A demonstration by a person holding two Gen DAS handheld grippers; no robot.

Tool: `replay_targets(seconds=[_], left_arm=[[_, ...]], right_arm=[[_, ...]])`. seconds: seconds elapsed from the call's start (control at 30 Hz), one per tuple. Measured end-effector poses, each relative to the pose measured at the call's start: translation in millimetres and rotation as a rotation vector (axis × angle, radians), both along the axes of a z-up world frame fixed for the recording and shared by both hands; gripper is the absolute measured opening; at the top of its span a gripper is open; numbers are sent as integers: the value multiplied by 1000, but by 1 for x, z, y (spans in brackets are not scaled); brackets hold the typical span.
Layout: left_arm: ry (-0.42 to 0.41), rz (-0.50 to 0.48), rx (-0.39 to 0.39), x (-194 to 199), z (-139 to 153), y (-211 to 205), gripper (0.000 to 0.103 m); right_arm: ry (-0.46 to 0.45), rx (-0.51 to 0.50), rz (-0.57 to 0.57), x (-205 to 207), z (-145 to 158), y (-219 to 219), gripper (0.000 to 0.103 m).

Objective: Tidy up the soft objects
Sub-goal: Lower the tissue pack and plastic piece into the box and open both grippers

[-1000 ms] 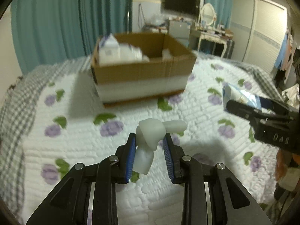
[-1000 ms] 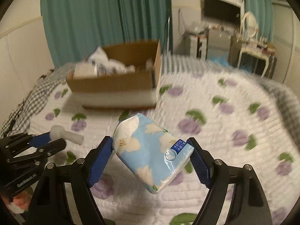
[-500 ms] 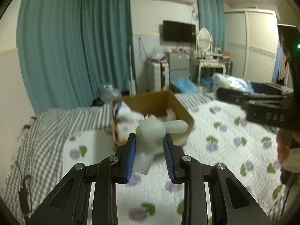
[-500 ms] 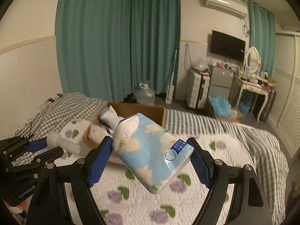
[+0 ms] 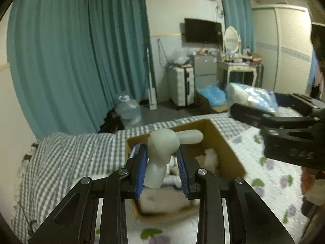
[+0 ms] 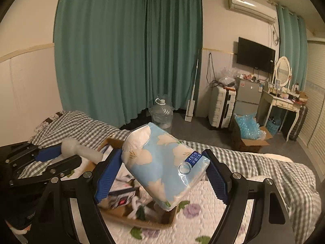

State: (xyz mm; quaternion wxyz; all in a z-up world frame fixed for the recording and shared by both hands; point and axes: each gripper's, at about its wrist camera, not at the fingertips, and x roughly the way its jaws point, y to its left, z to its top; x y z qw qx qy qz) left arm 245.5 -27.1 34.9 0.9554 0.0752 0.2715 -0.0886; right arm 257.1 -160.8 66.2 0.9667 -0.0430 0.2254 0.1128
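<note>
My left gripper (image 5: pixel 161 158) is shut on a white soft rabbit-shaped toy (image 5: pixel 162 148) and holds it above the open cardboard box (image 5: pixel 229 152) on the bed. My right gripper (image 6: pixel 162 174) is shut on a blue flowered tissue pack (image 6: pixel 164 162), also held above the box (image 6: pixel 162 221). The right gripper and its pack (image 5: pixel 254 97) show at the right of the left wrist view. The left gripper with the toy (image 6: pixel 77 150) shows at the left of the right wrist view. The box holds several white soft things.
The box sits on a bed with a white quilt with purple flowers (image 5: pixel 274 183) and a grey checked blanket (image 5: pixel 71 154). Beyond the bed are teal curtains (image 6: pixel 130 50), a water jug (image 6: pixel 161 111), a suitcase (image 6: pixel 222 107) and a dressing table (image 6: pixel 282 101).
Both grippers have risen and moved forward over the box, each still holding its object. The box now lies right under the fingers instead of far ahead.
</note>
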Motion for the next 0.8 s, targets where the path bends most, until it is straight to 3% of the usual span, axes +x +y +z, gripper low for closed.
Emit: replay_targets(seconds=[0.23, 0.43, 0.53, 0.7, 0.8], left_arm=[[39, -5, 17, 56, -42, -5, 29], [68, -40, 37, 73, -62, -15, 35], [85, -52, 41, 74, -62, -19, 39], [40, -2, 70, 60, -47, -18, 63], [-4, 20, 56, 44, -20, -12, 63]], right_arm=[[79, 41, -3, 61, -39, -11, 80], [129, 46, 20, 87, -70, -8, 82], [147, 50, 30, 94, -76, -6, 91], [107, 40, -8, 86, -64, -9, 95], [79, 36, -23, 71, -43, -14, 95]])
